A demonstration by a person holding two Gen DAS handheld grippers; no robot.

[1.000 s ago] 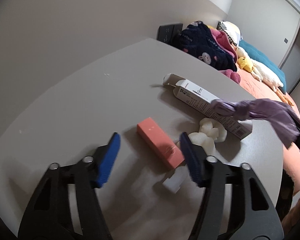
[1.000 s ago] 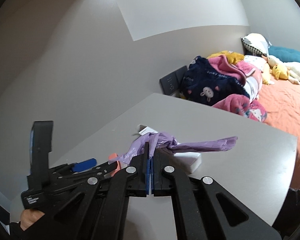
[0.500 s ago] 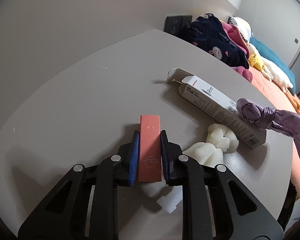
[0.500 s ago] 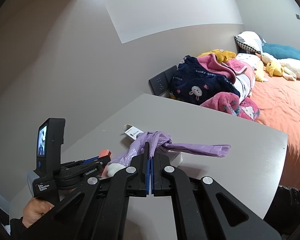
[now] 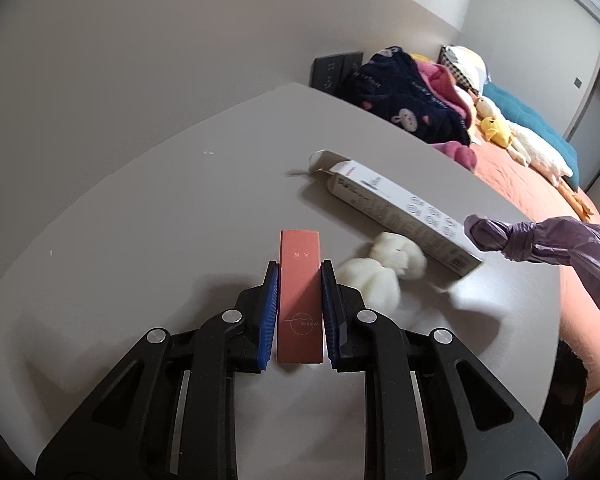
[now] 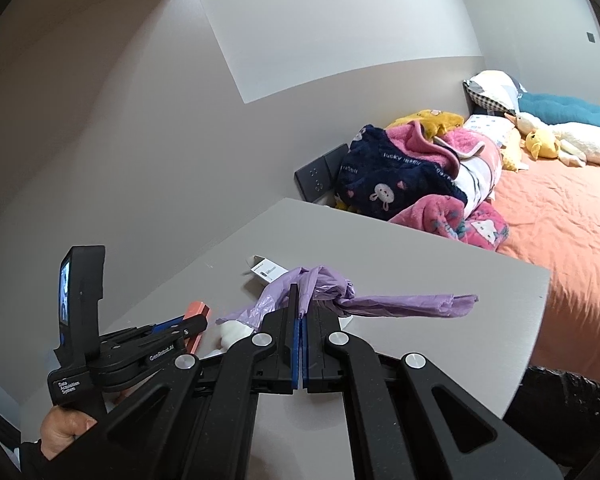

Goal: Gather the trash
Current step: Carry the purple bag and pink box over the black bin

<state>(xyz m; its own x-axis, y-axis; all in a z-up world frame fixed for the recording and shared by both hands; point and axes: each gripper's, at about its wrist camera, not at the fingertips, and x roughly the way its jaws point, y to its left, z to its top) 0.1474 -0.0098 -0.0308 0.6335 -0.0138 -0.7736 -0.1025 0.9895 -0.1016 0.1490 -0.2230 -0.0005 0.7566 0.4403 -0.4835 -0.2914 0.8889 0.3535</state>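
Looking across the grey table (image 5: pixel 148 216) first: nothing on it has shifted much vs a sec ago, it's still against the wall w/ the bed (image 6: pixel 560 216) and its heap of fleece blankets (image 6: pixel 404 176) beyond the far edge. Next down in size, the purple trash bag (image 6: pixel 328 286) is pinched in the right gripper (image 6: pixel 300 312), jaws clamped tight on the film same as before, the knotted tail sticking out to the right and hanging above the table; in the left wrist view that bag (image 5: pixel 548 244) now sits further in at the right edge, so bag and trash are near each other. Long white carton (image 5: pixel 396 216) lies flat w/ its end flap open, untouched. White foam lump (image 5: pixel 384 268) sits just beside it, blurred, so the camera is prob. moving. Smallest and the real change: the left gripper (image 5: pixel 298 312), which stood wide w/ the coral box (image 5: pixel 300 292) lying skewed between its fingers a sec ago, has since closed on it; blue pads (image 5: pixel 269 312) press both long sides, box pointing straight out along the fingers. It looks lifted clear of the table, tho hard to be sure. Meaning for the task: first piece is secured, next is prob. getting it into the bag, but the bag mouth isn't visibly open; carton, foam still to go.
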